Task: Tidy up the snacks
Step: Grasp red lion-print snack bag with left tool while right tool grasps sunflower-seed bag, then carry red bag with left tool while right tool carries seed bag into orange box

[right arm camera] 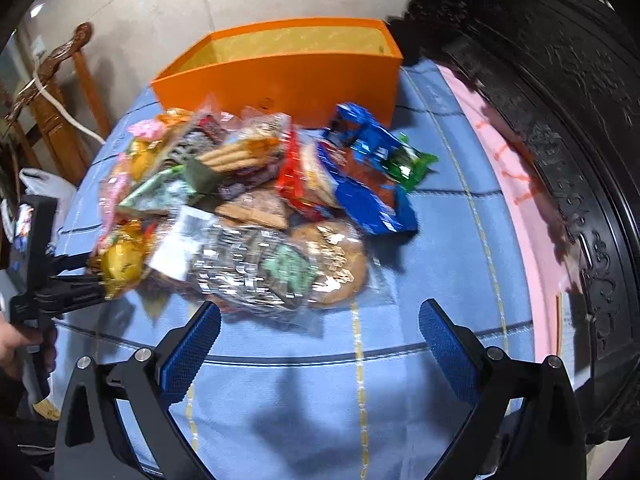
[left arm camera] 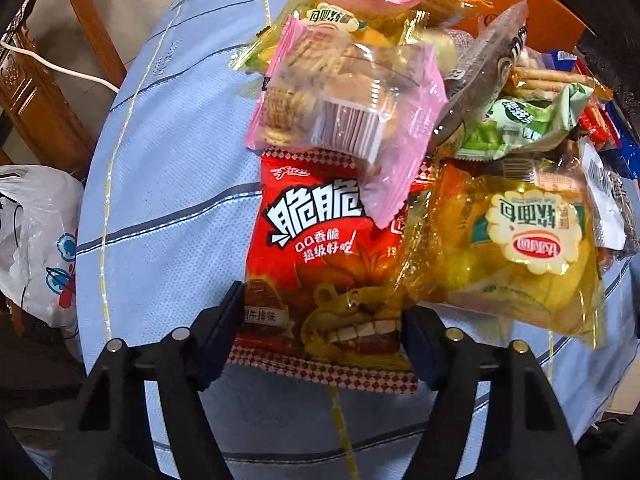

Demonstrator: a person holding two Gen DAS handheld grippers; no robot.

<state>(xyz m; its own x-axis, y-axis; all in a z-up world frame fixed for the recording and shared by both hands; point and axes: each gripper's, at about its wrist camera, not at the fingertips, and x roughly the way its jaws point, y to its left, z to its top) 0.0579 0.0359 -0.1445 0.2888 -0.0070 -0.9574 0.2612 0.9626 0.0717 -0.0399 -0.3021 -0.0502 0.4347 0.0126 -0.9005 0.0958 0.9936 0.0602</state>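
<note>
- Red snack bag (left arm camera: pixel 320 264): lies flat at the near left edge of the snack pile (right arm camera: pixel 248 208) on the table. Its lower end sits between the jaws of the left gripper (left arm camera: pixel 320 340), which stand partly closed with a pad close against each side edge; whether they already pinch it I cannot tell. Judged: chosen because it sits at the pile's edge, easy to reach.
- Pink biscuit pack (left arm camera: pixel 344 100) overlaps the red bag's top corner; a yellow bread pack (left arm camera: pixel 508 248) overlaps its right side. Both may drag along on lifting.
- Right gripper (right arm camera: pixel 320 336): jaws wide apart, holding nothing, hanging over bare cloth just short of the pile.
- Orange box (right arm camera: pixel 280 80): open, looks empty, behind the pile; judged the destination.
- Surface: blue striped tablecloth (left arm camera: pixel 180 160).
- Room: wooden chair (left arm camera: pixel 48 92), white plastic bag (left arm camera: pixel 36 236) on the floor.
</note>
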